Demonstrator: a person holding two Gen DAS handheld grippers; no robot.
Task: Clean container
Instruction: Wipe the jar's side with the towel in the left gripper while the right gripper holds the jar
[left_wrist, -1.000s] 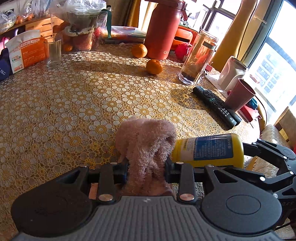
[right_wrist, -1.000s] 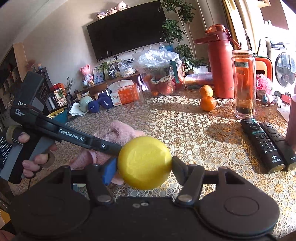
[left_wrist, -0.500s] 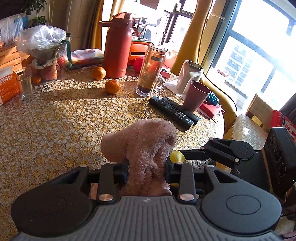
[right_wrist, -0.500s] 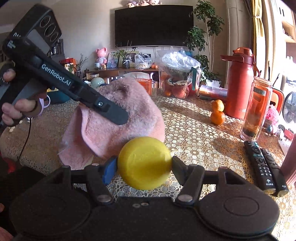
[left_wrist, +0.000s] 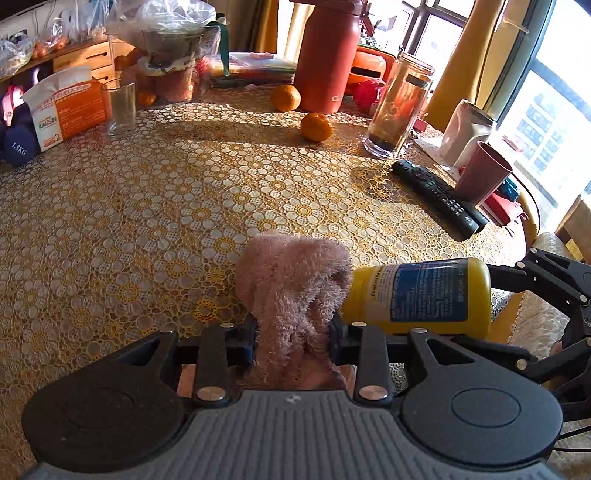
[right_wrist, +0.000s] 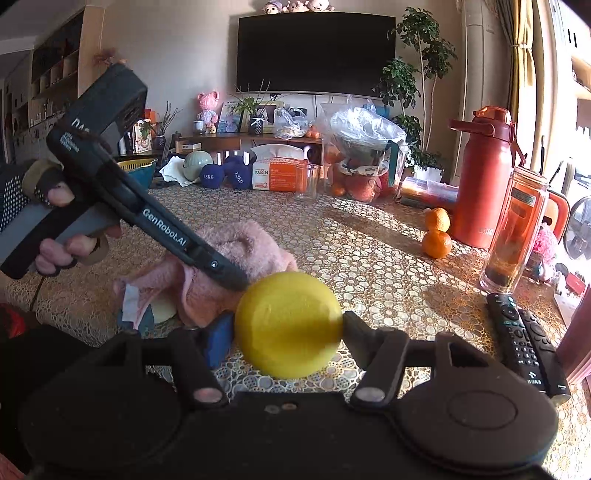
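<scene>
Yellow container (right_wrist: 288, 325) between right jaws — cloth (left_wrist: 295, 280) alongside

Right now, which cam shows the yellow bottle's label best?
Left wrist. The yellow bottle lies sideways there, its blue label facing the lens, neck against the pink cloth. The right wrist view shows only the bottle's round yellow base between the right gripper's fingers; no label.

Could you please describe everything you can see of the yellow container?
The yellow container is a glossy, plastic-looking bottle with a blue printed label, held lying sideways above the table. The right gripper clamps its round base end. Its neck end meets the fluffy pink cloth held by the left gripper.
</scene>
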